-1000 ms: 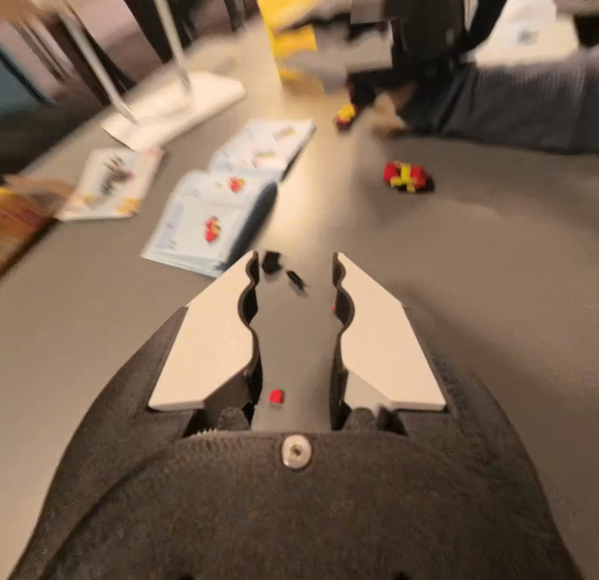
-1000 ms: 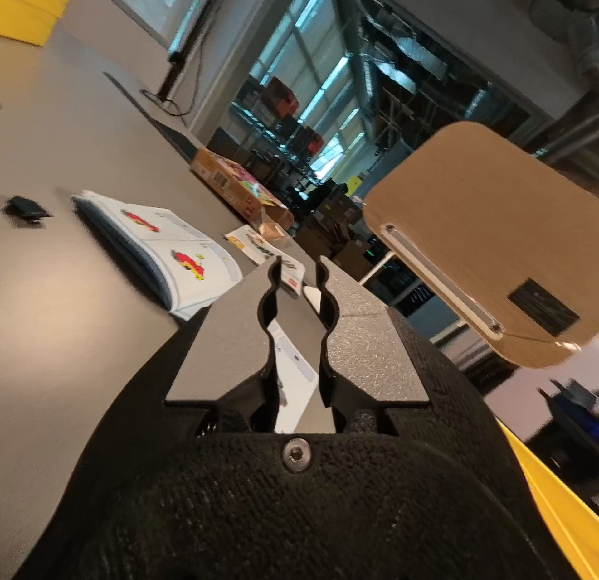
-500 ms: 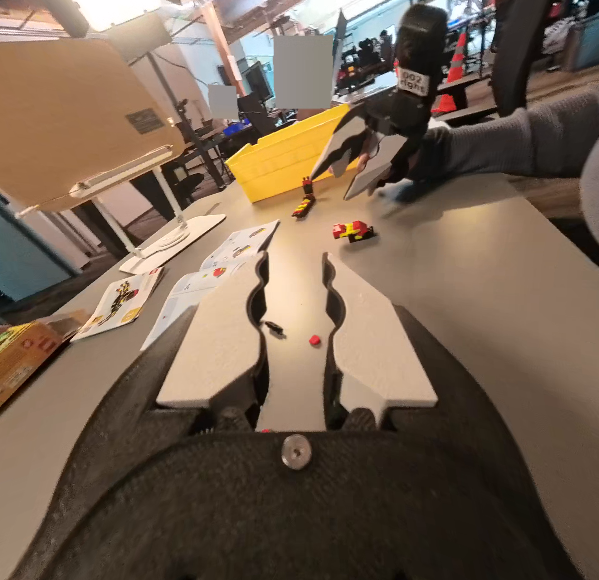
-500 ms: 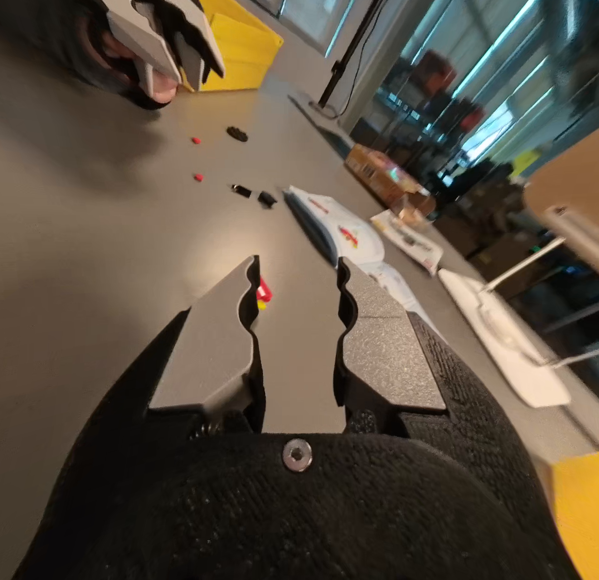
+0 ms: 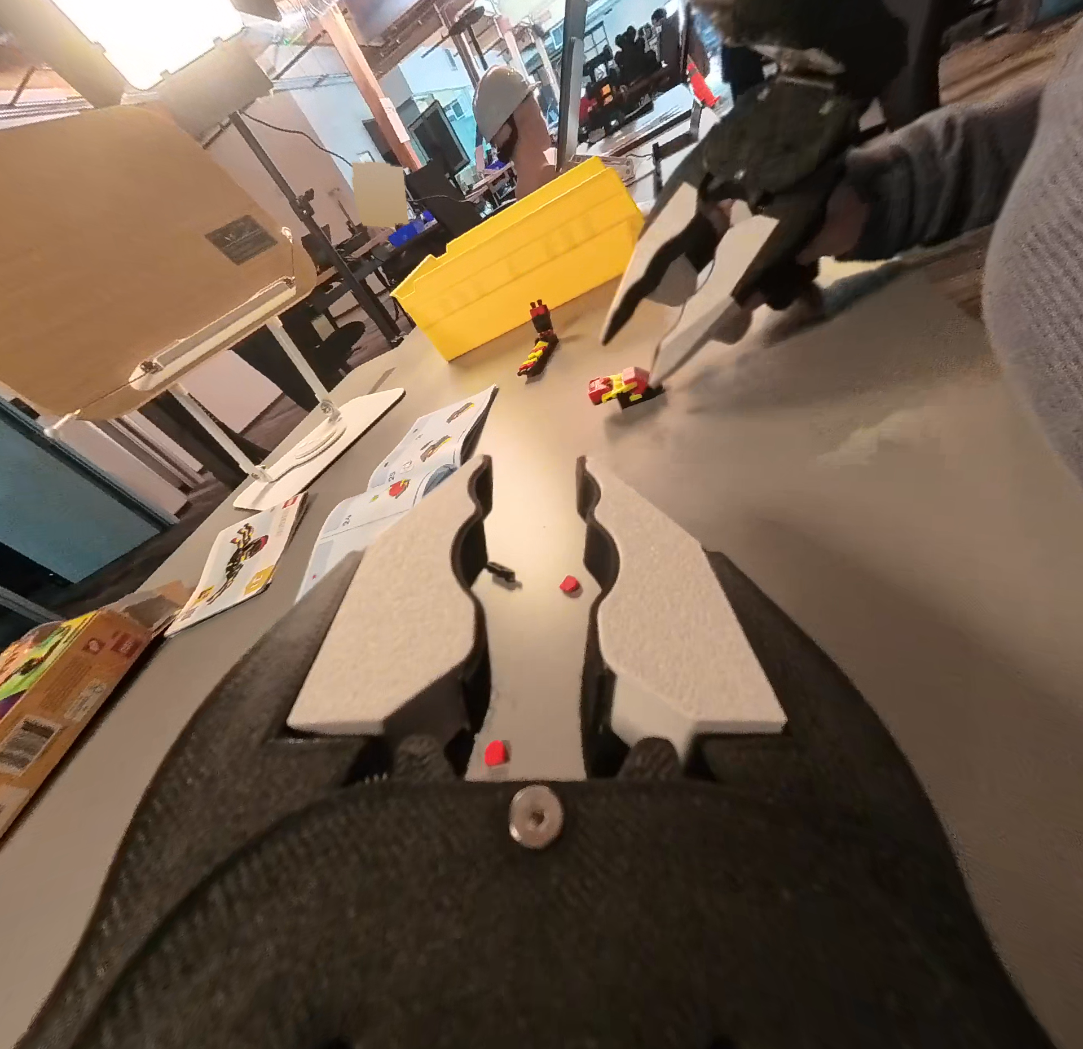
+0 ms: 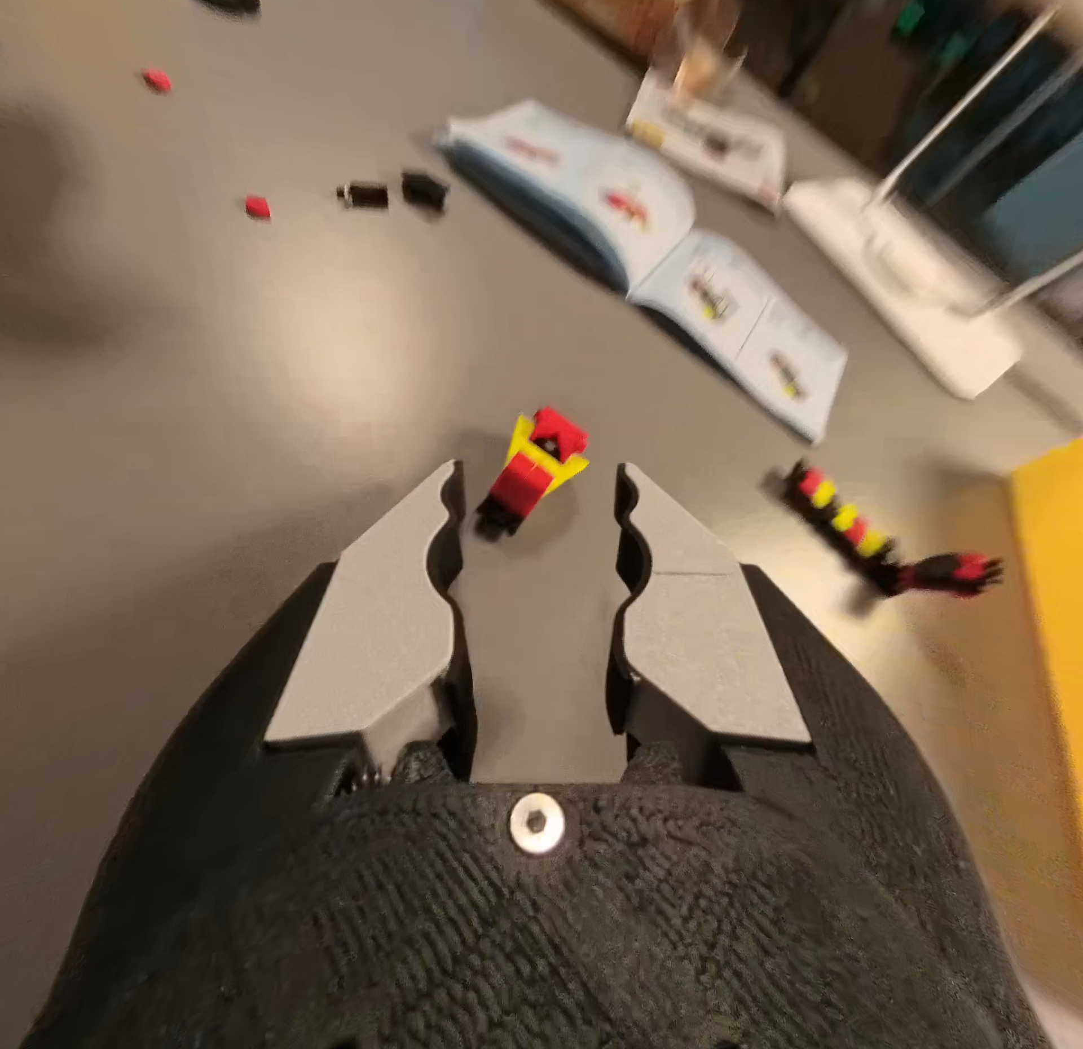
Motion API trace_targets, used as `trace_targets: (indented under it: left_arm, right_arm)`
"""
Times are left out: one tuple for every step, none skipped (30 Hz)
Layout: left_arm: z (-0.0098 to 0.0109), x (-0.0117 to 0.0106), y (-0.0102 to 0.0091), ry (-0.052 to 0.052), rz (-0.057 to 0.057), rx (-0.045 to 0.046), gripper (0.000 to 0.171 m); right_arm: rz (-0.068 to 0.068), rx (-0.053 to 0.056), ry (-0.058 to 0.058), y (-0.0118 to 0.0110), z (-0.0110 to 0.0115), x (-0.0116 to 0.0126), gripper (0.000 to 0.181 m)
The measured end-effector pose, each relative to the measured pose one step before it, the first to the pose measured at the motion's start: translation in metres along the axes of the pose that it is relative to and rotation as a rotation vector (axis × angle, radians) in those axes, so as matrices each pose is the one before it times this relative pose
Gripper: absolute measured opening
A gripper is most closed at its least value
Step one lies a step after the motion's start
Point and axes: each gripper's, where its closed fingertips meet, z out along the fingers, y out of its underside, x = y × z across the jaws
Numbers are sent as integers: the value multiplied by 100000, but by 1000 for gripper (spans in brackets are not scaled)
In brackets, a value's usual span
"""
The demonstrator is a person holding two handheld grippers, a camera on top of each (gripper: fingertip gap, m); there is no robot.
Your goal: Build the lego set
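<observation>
A small red, yellow and black lego assembly (image 6: 536,469) lies on the grey table just past my right gripper (image 6: 538,471), which is open with the jaws either side of its near end. In the left wrist view the same assembly (image 5: 622,389) sits under the right gripper (image 5: 630,353). A long black, red and yellow segmented lego piece (image 6: 867,540) lies to the right; it also shows in the left wrist view (image 5: 539,350). My left gripper (image 5: 532,467) is open and empty, low over the table. Small red (image 5: 568,584) and black (image 5: 499,569) loose pieces lie between its fingers.
An open instruction booklet (image 5: 410,482) and a second leaflet (image 5: 246,558) lie left. A yellow bin (image 5: 521,259) stands at the back, a lamp base (image 5: 316,446) and a cardboard box (image 5: 53,687) at the left. Loose red (image 6: 256,206) and black (image 6: 422,189) pieces lie farther off. Some 20 cm of space lies between my two pairs of fingers.
My right gripper has swung down toward the table and come up to the red and yellow assembly, jaws wider apart. My left gripper has hardly moved in the last half second.
</observation>
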Motion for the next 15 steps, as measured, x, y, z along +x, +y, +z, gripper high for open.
trace_targets:
  left_arm:
    - [-127, -25, 71, -476, 975, -342, 27]
    - [-118, -34, 93, -398, 895, -428, 27]
    - [-120, -43, 78, -549, 836, -429, 27]
    - [-144, -68, 51, -630, 870, -246, 27]
    - [-154, -61, 54, -630, 838, -202, 26]
    - [-194, -116, 39, -905, 753, -221, 26]
    - [-231, -119, 23, -1098, 798, -112, 26]
    - [-269, -168, -2, -1452, 1090, -4, 26]
    - [-287, -207, 17, -1806, 1533, -98, 25]
    - [-289, -342, 79, -2586, 1757, -482, 25]
    - [-273, -423, 145, -2980, 1832, -837, 24]
    - [-280, -453, 196, -2908, 1579, -945, 22]
    - [-236, -421, 229, -2373, 1025, -967, 21]
    - [-218, -401, 234, -2026, 279, -1016, 20]
    - [-211, -391, 240, -1892, -328, -1229, 20]
  right_arm:
    - [5214, -5761, -1904, 694, 300, -191, 50]
    - [5309, -3676, -850, 414, 249, 46, 50]
    - [3992, -1127, -1252, 69, 147, -8, 49]
    - [2638, -1057, -205, 63, 126, 78, 46]
    - [1221, -673, 417, 6, 122, 53, 41]
    - [-427, -96, 401, -94, 124, -69, 35]
    - [-1394, 30, 52, -155, 148, -191, 29]
    - [-1353, -153, 188, -133, 158, -207, 24]
    - [-709, 200, 93, -185, 132, -204, 23]
    - [-445, 112, -473, -146, 102, -262, 23]
    - [-422, -11, -414, -98, 62, -233, 21]
    - [-566, -17, 13, -51, 4, -205, 15]
    - [-404, 377, -72, -82, -66, -277, 15]
    - [97, 569, -243, -102, -124, -367, 15]
    - [488, 638, -518, -100, -170, -440, 14]
